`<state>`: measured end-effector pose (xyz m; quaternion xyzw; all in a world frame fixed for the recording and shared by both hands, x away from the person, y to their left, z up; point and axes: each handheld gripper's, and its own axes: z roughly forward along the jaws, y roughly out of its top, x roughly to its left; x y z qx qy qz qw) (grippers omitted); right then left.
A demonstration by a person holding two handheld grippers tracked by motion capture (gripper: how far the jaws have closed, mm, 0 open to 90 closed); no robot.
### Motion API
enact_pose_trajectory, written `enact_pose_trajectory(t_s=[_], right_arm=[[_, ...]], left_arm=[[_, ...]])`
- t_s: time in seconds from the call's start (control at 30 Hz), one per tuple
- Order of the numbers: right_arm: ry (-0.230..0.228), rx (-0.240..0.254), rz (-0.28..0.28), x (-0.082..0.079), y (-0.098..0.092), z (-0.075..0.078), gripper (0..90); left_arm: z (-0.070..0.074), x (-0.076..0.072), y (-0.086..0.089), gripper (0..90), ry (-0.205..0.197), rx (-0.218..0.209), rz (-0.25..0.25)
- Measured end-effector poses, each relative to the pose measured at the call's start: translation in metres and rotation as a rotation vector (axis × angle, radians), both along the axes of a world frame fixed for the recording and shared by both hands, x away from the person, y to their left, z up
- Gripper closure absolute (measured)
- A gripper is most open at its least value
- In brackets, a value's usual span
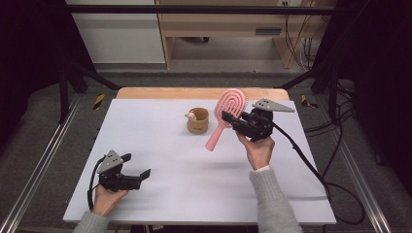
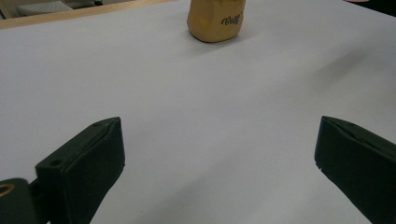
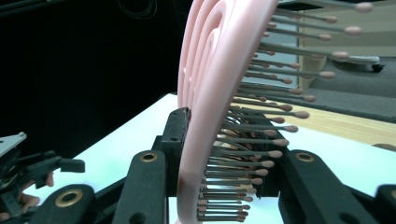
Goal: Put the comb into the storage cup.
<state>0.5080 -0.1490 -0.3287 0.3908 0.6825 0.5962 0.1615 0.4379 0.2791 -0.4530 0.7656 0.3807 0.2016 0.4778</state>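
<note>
Pink brush held aloft over a white table

Nearest the person, the left gripper (image 1: pixel 137 166) rests low at the white table's (image 1: pixel 194 184) front left corner, its jaws spread wide on nothing. Farther back at right, the right gripper (image 1: pixel 236 120) clamps the head of a pink plastic hairbrush with looped ribs (image 1: pixel 227 112), handle slanting down. Just beside it, left, stands a small tan cup (image 1: pixel 198 121).

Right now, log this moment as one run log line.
right gripper: shut on pink hairbrush, lifted off table | left gripper: open, empty, low over table | tan cup: upright beside brush
</note>
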Motion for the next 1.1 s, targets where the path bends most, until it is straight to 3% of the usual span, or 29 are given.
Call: enact_pose_trajectory(t_s=[1.1], right_arm=[[-0.021, 0.006, -0.124, 0.043, 0.006, 0.014, 64.0]], left_arm=[[-0.001, 0.001, 0.002, 1.5, 0.006, -0.015, 0.001]])
